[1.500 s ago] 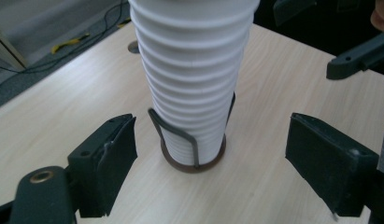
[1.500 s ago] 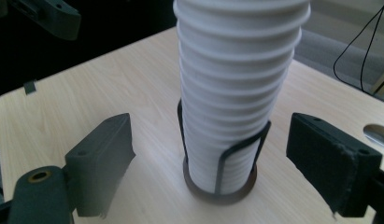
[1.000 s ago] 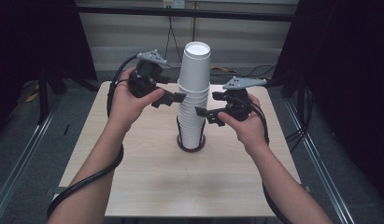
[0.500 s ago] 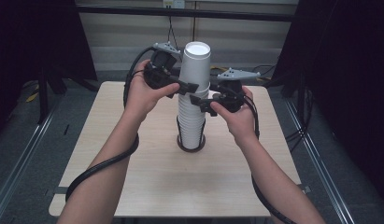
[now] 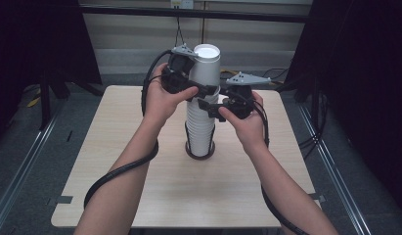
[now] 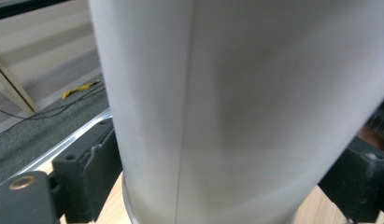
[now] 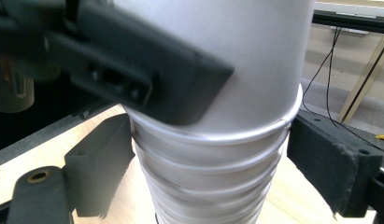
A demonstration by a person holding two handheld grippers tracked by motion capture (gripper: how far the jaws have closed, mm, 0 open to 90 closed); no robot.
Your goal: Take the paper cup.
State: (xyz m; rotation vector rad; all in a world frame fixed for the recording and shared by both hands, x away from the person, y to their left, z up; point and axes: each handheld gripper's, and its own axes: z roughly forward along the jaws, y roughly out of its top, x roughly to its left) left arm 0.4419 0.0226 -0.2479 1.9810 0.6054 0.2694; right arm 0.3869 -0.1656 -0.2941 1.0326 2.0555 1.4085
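The left gripper [image 5: 201,91], jaws just opening, straddles the top cup [image 5: 205,68]; the right gripper [image 5: 208,106] stands wide around the stack [image 5: 200,129].

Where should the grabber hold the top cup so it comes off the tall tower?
Probably low on the top cup's side wall, just above its rim, coming in level from the side. The cup is upside down and tapers upward, so pads higher up may slip. The left gripper already straddles it there. The right gripper straddles the stack just below.
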